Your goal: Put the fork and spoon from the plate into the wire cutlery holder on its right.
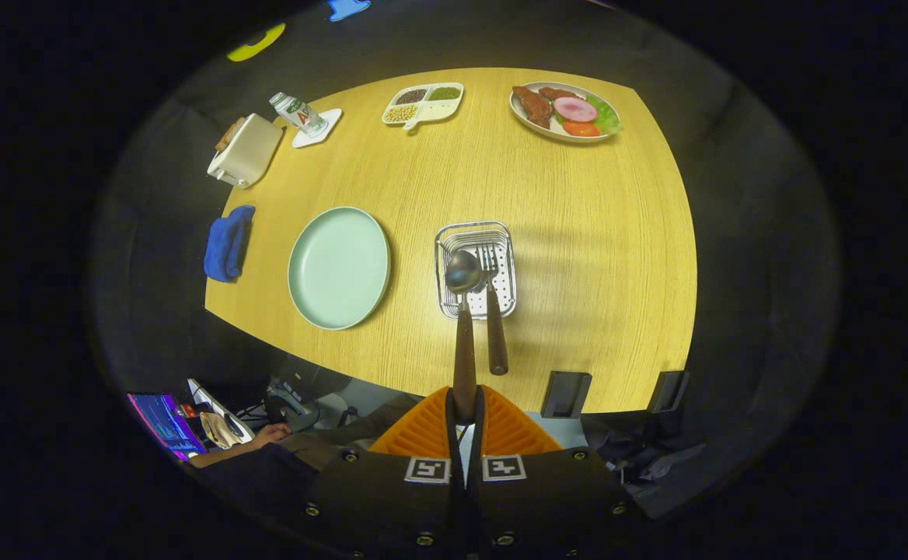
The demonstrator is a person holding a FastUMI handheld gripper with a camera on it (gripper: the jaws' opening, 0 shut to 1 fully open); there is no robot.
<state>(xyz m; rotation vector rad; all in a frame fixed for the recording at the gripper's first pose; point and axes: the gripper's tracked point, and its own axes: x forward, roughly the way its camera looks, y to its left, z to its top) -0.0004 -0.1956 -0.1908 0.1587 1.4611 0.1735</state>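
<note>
Spoon [463, 311] hangs from my gripper [465, 411], both fingers clamped on the end of its wooden handle, bowl hovering over the wire holder [475, 268]. The fork [491, 303] already stands there, handle leaning out toward me. The green plate [339, 267], left of the holder, lies bare. I judge the spoon light and stiff, its metal bowl slick, so the wooden handle is the right place to hold, though this far back it may swing.
</note>
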